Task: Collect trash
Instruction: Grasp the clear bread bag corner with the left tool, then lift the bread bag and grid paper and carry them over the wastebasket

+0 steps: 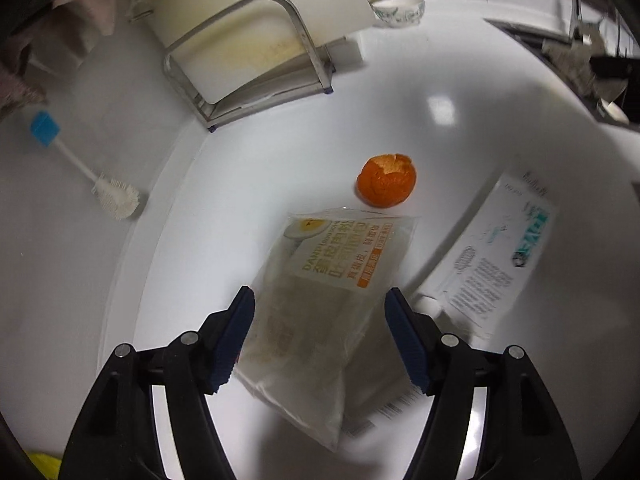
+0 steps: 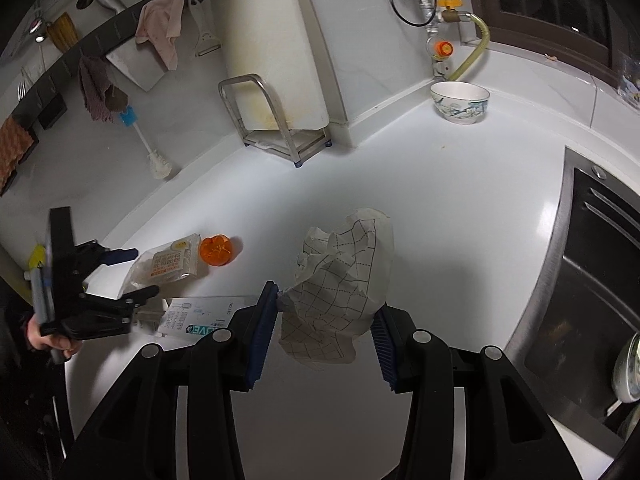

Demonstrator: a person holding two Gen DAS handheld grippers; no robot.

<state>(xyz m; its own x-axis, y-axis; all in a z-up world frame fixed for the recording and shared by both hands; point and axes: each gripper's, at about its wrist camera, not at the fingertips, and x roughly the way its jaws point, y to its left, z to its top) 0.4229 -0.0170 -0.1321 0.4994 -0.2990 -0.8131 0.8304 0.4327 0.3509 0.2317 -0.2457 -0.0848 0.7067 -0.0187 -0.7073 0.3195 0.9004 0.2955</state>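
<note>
Left hand-held gripper (image 1: 320,292) open over the white tabletop (image 1: 460,148), blue pads (image 1: 242,320) clear of the wrapper (image 1: 320,304) lying flat between and under them; contact not seen. Wrapper clear plastic with printed label, egg picture at its far end. Carton (image 1: 496,256) just beside wrapper at 3 o'clock, lying flat, white with teal print. Orange peel (image 1: 387,186) at 12 o'clock from wrapper, just beyond its far edge, apparently apart. Brush (image 1: 88,168) with blue handle end at 10 o'clock, against the wall. Steel rack (image 1: 248,64) holding a cutting board (image 1: 256,8) at 11 o'clock, farther back. Bowl (image 1: 400,10) beyond, at 1 o'clock. Sink (image 1: 568,52) at 2 o'clock.

Right hand-held gripper (image 2: 326,312) closed on a crumpled paper (image 2: 340,280), white with a dark grid pattern, pads pressing both sides, paper raised off tabletop (image 2: 440,200). Left hand-held gripper (image 2: 142,272) seen at 9 o'clock, jaws apart, straddling wrapper (image 2: 168,266); a hand (image 2: 48,340) on its grip. Carton (image 2: 200,316) nearer, at 9 o'clock. Peel (image 2: 216,251) just beside wrapper's right end. Rack (image 2: 272,120) and board (image 2: 272,40) at 11 o'clock, far. Bowl (image 2: 460,102) at 1 o'clock, in the corner. Sink (image 2: 592,280) at 3 o'clock. Cloths (image 2: 160,28) hung on wall rail, far, at 10 o'clock.
</note>
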